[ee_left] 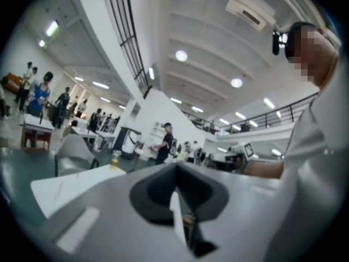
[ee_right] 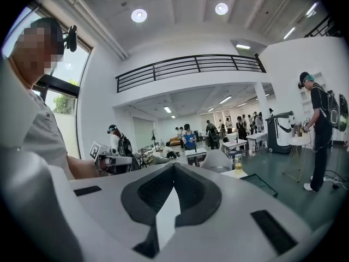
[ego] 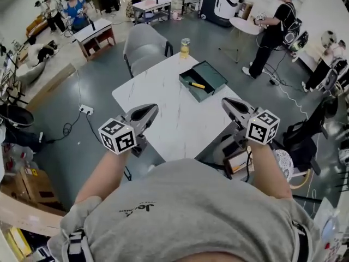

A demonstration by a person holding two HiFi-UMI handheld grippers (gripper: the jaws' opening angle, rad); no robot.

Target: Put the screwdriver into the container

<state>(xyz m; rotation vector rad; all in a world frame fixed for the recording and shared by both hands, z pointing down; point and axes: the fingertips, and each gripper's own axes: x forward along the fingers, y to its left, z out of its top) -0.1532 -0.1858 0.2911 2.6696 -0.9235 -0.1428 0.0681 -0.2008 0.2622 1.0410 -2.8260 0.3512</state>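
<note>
Screwdriver [ego: 196, 84] lies inside green container [ego: 211, 73], both grippers empty.
Lower frame, head view: left gripper [ego: 154, 109] and right gripper [ego: 225, 102] hover over the near edge of the white table [ego: 163, 94], jaws pressed together, nothing between them, well apart from the container. Container sits at the table's upper right, with the yellow-handled screwdriver flat on its floor. Beyond: glass jar [ego: 185, 48] at the far corner, grey chair [ego: 143, 47] to its left.

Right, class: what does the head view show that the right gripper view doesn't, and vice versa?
Only the head view: the yellow-handled screwdriver lying inside the green rectangular container. Only the right gripper view: a black-railed balcony and round ceiling lights. Both: that container, and the clear jar of yellow liquid on the white table.
</note>
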